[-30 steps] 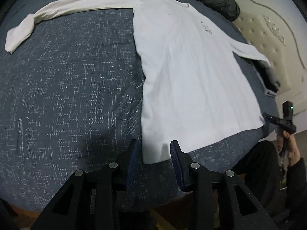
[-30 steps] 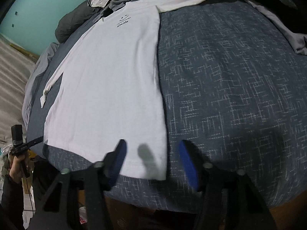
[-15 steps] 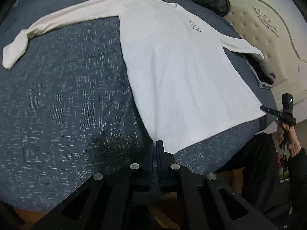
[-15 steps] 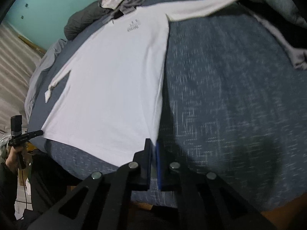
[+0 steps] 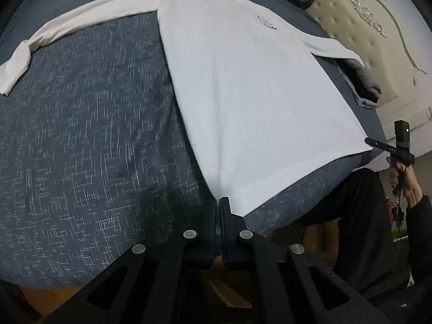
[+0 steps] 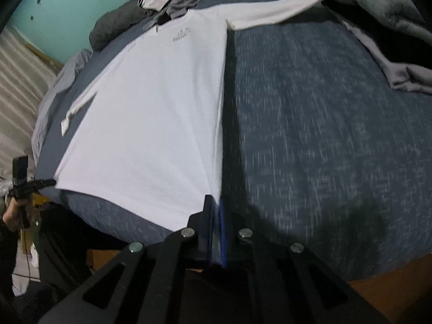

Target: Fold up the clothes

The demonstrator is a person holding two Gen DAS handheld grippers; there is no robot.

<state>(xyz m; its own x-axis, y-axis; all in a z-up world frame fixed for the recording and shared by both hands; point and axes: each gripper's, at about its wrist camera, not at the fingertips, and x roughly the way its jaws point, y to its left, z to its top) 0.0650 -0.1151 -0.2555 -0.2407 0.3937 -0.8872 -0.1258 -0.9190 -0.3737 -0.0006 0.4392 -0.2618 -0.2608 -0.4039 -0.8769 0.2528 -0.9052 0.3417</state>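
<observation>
Left wrist view: at far left, one long sleeve [image 5: 81, 24] stretched flat across the dark blue bedspread [image 5: 81, 135]; at centre, white long-sleeved shirt [image 5: 256, 94] spread flat, small print near the collar at upper middle; at bottom centre, left gripper [image 5: 219, 203] clamped on the hem's near corner; at right edge, a hand gripping the other tool. Right wrist view: left of centre, the same shirt [image 6: 151, 113], side edge lifted off the bedspread [image 6: 324, 135], shadow beneath; bottom centre, right gripper [image 6: 216, 202] pinched tight on the hem corner.
</observation>
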